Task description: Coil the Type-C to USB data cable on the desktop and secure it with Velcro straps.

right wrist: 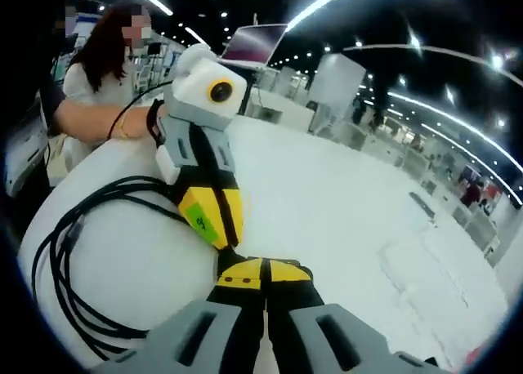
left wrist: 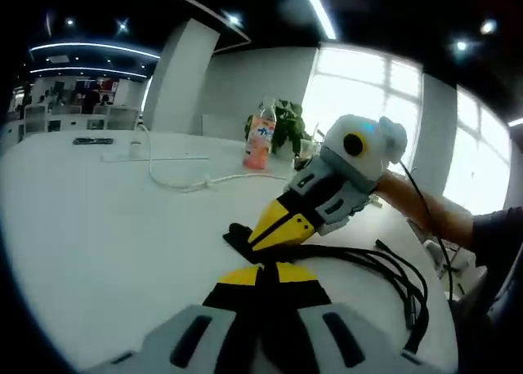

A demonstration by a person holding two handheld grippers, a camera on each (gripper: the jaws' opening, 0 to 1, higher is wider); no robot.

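Note:
The black data cable (left wrist: 391,269) lies coiled in several loops on the white table (left wrist: 98,251), to the right of my jaws. My left gripper (left wrist: 265,269) is shut on the bundled end of the coil. My right gripper (left wrist: 260,239) comes in from the right, its yellow tips shut on a black Velcro strap (left wrist: 236,233) at the same spot. In the right gripper view the coil (right wrist: 61,276) spreads to the left. There my right gripper (right wrist: 261,268) is shut, tip to tip with the left gripper (right wrist: 227,242).
A bottle with an orange label (left wrist: 260,141) and a green plant (left wrist: 288,122) stand at the back of the table. A white cable (left wrist: 184,182) trails across it. A person's forearm (left wrist: 425,204) holds the right gripper. A person (right wrist: 94,72) sits by the table edge.

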